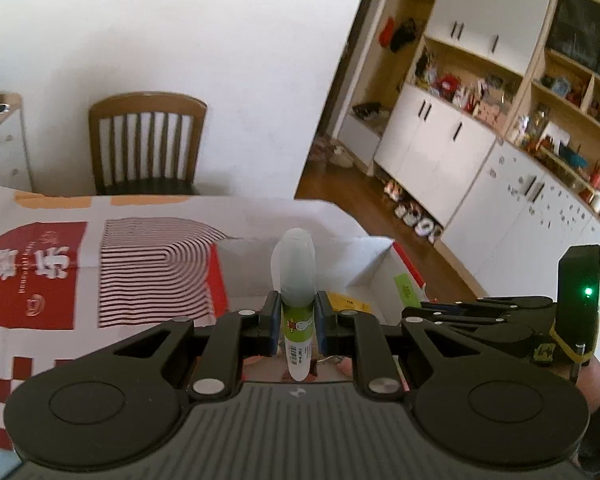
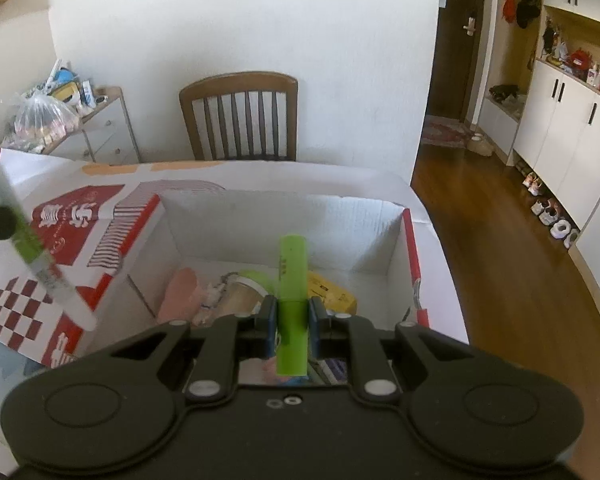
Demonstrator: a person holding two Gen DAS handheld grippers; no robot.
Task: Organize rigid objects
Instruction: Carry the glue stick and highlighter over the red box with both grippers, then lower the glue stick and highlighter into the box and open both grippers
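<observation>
Two claws, each gripping one thing. Our left claw [image 1: 297, 322] pinches a glue stick [image 1: 298, 304] upright between its blue pads [image 1: 275, 314]; it has a frosted cap, a green band with a small cartoon figure, and a white lower body. It hangs over the near left edge of the open cardboard box [image 1: 100, 280]. In the right wrist view the same stick [image 2: 32, 248] leans at the far left. Our right claw [image 2: 293, 322] squeezes a lime-green highlighter [image 2: 292, 300], upright, directly above the box interior [image 2: 284, 224], where a yellow packet [image 2: 332, 294], a pink item [image 2: 180, 292] and a round lid [image 2: 244, 296] lie. Beyond the box stands a wooden chair [image 2: 240, 116].
</observation>
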